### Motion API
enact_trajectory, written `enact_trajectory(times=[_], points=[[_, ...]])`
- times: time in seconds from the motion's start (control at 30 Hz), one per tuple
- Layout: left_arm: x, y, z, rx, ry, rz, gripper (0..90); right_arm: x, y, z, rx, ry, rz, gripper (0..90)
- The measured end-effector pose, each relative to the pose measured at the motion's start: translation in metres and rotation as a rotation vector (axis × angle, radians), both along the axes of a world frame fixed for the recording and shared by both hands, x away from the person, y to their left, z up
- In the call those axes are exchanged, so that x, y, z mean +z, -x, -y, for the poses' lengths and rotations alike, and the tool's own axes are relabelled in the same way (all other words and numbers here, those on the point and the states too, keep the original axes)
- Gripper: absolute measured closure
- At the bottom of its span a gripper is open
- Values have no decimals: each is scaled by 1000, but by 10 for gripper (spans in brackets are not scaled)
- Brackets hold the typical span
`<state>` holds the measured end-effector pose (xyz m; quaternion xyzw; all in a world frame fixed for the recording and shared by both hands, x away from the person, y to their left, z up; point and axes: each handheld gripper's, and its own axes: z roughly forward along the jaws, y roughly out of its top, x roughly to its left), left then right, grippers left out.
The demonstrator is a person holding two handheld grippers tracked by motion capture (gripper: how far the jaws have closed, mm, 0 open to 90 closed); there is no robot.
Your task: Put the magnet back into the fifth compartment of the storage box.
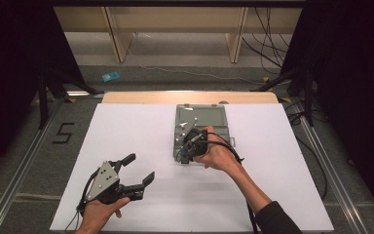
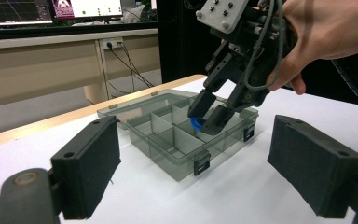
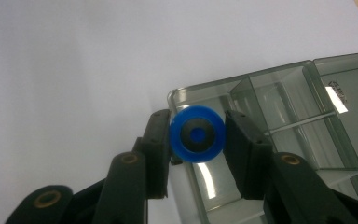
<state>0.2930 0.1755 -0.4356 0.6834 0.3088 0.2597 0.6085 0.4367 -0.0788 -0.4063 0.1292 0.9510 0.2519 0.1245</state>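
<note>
A round blue part (image 3: 197, 134) with a dark ring and a blue core sits between the pads of my right gripper (image 3: 197, 140), which is shut on it. In the left gripper view the right gripper (image 2: 205, 119) points down into the open smoky-grey compartment box (image 2: 177, 140), with the blue part (image 2: 196, 123) just above a compartment near the box's front wall. From the high view the right gripper (image 1: 187, 155) hangs over the near end of the box (image 1: 179, 139). My left gripper (image 1: 141, 167) stands open on the white table at the front left, with nothing between its jaws.
The box's lid (image 1: 200, 117) lies flat beyond the compartments. A white sheet (image 1: 126, 136) covers the table, with a wooden edge (image 1: 190, 97) at the back. The right gripper's cable (image 1: 231, 148) trails over the person's hand.
</note>
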Motion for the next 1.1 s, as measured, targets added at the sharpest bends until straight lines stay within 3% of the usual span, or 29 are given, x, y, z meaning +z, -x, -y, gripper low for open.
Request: enact_trajectory(times=[0.73, 1.1], points=[[1, 1, 1, -1, -4, 1, 160, -17, -20, -8, -38, -13, 1, 625], [1, 1, 0, -3, -3, 1, 160, -19, -29, -13, -49, -18, -5, 625]])
